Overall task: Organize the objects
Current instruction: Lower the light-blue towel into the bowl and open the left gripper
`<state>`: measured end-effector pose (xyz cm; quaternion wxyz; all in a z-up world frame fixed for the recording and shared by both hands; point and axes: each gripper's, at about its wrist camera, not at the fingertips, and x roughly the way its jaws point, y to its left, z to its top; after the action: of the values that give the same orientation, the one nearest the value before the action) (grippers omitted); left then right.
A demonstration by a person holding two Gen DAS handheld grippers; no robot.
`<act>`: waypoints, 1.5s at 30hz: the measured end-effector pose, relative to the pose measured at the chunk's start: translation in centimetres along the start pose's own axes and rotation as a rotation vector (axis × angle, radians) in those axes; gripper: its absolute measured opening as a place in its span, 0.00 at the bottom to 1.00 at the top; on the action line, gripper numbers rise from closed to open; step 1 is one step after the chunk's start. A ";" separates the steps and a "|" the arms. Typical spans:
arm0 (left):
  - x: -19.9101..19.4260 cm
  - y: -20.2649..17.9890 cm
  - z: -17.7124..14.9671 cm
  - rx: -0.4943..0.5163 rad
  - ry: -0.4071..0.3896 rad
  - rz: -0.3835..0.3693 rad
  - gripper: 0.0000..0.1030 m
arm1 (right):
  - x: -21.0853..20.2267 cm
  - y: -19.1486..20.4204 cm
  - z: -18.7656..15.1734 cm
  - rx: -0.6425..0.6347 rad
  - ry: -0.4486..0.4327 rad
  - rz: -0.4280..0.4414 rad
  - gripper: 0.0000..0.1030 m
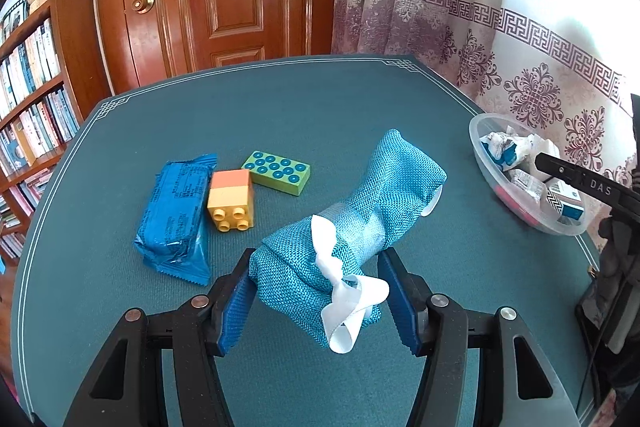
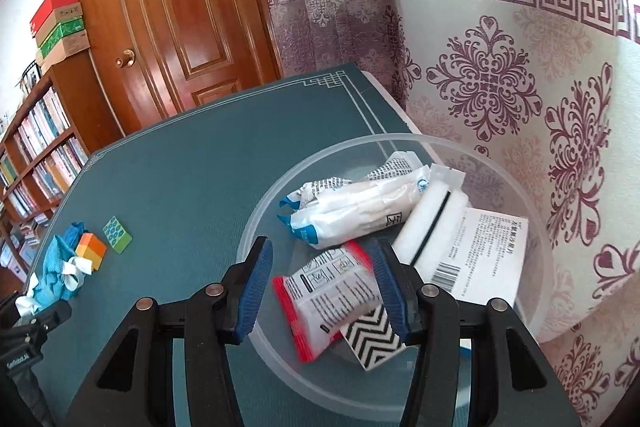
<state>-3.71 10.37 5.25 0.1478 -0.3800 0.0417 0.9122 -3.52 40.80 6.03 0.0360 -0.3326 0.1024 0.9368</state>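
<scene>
Between the blue pads of our left gripper (image 1: 316,297) we see the near end of a teal woven pouch (image 1: 352,223) tied with white ribbon (image 1: 344,291); its left side touches the left pad, a gap shows at the right pad, and we cannot tell whether the jaws truly clamp it or only bracket it. The pouch's far end reaches out over the green table mat (image 1: 280,115)

Taking the pouch as landmark: left of it stands an orange-and-yellow brick (image 1: 232,201), left of that, just beside it, lies a blue foil packet (image 1: 176,219); beyond the brick lies a flat green brick with blue studs (image 1: 276,173). Well to the right of the pouch, at the mat's edge, sits a clear plastic bowl (image 1: 480,147)

Our right gripper (image 2: 320,293) hangs over that bowl (image 2: 536,267). A white packet with red edges (image 2: 328,303) lies between its jaws, touching the right pad and clear of the left; the packet is blurred and we cannot tell if it is grasped. Other white packets (image 2: 360,203) and a printed box (image 2: 488,255) lie in the bowl
</scene>
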 end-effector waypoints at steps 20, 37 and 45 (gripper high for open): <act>3.3 -13.9 6.0 0.168 -0.001 -0.230 0.62 | -5.0 -4.1 -5.0 0.018 0.003 0.007 0.52; 7.4 -19.6 9.9 0.126 0.019 -0.342 0.86 | -6.3 -5.6 -5.2 0.073 -0.030 0.048 0.52; 7.0 -18.1 9.0 0.140 -0.004 -0.257 0.86 | -6.1 -5.3 -5.5 0.070 -0.024 0.054 0.52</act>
<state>-9.07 30.98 7.35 0.2893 -0.3694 0.0559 0.8813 5.31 44.81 4.84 0.0234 -0.3167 0.1438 0.9373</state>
